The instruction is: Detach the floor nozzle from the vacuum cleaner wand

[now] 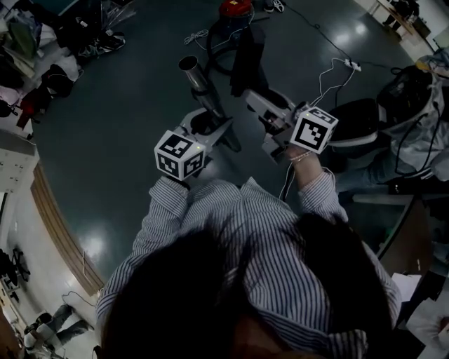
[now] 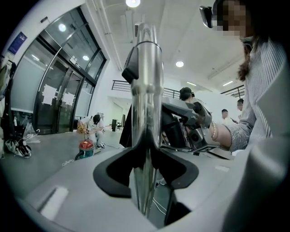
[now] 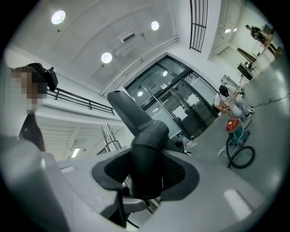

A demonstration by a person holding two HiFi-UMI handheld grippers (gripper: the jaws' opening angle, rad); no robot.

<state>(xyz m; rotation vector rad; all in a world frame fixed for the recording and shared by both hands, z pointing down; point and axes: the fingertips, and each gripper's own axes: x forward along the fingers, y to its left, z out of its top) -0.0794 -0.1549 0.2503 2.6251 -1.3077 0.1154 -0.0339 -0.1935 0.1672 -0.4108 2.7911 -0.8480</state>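
Print on blue wall sign (image 2: 16, 43) is too small to be read. B/w square patterns are carried on both gripper cubes.

Wand (image 1: 202, 87): shiny chrome tube, open round mouth at far end. It is clamped partway along by L gripper (image 1: 210, 125). In L gripper view the wand (image 2: 146, 90) is seen upright between the black V-shaped pads of L gripper (image 2: 146, 167), jaws closed on it at mid width.

Floor nozzle (image 1: 249, 56): matte black, dark and hard to make out in head view. It is held by R gripper (image 1: 261, 105). In R gripper view a round black neck of the nozzle (image 3: 145, 145) is gripped between the pads of R gripper (image 3: 145, 174), with a straight black tube rising to upper left. The chrome wand (image 3: 108, 136) is seen behind, just left of it.

In head view wand mouth and nozzle are seen side by side, apart. Both are held above dark glossy floor (image 1: 126, 126), ahead of a person in a striped shirt (image 1: 259, 231). A red vac canister (image 1: 235, 8) is seen on the floor beyond, with black hose (image 3: 240, 156).
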